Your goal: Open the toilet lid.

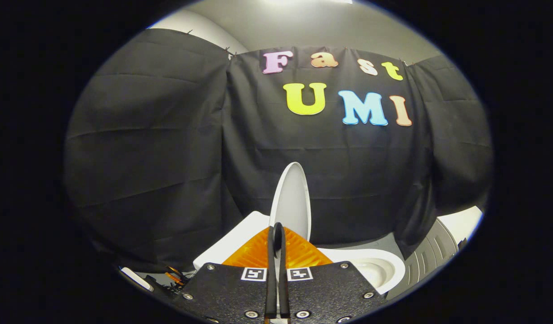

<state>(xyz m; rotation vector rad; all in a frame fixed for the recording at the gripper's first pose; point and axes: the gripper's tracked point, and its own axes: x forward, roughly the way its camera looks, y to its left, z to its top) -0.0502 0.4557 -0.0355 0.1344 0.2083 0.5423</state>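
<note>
i'm seeing the lid [292,202] standing upright above the bowl [375,267]; gripper [277,229] clenched on its edge, fingers nearly touching. next: i'm thinking release, back off.

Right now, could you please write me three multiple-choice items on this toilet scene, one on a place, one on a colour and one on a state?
1. Where does the raised toilet lid stand in relation to the gripper?
A. Just ahead of its fingertips, rising above them
B. Lying flat over the bowl
C. Far off to one side on the floor

2. What colour is the toilet bowl?
A. Black
B. White
C. Blue

3. How do the gripper's fingers stand?
A. Spread wide apart
B. Pressed on a sponge
C. Closed together with hardly any gap

Answers: 1 A, the lid stands nearly upright just beyond the fingertips. 2 B, the bowl's rim and basin show white against the dark cloth wall. 3 C, the two fingers run side by side and meet at their tips.
</note>
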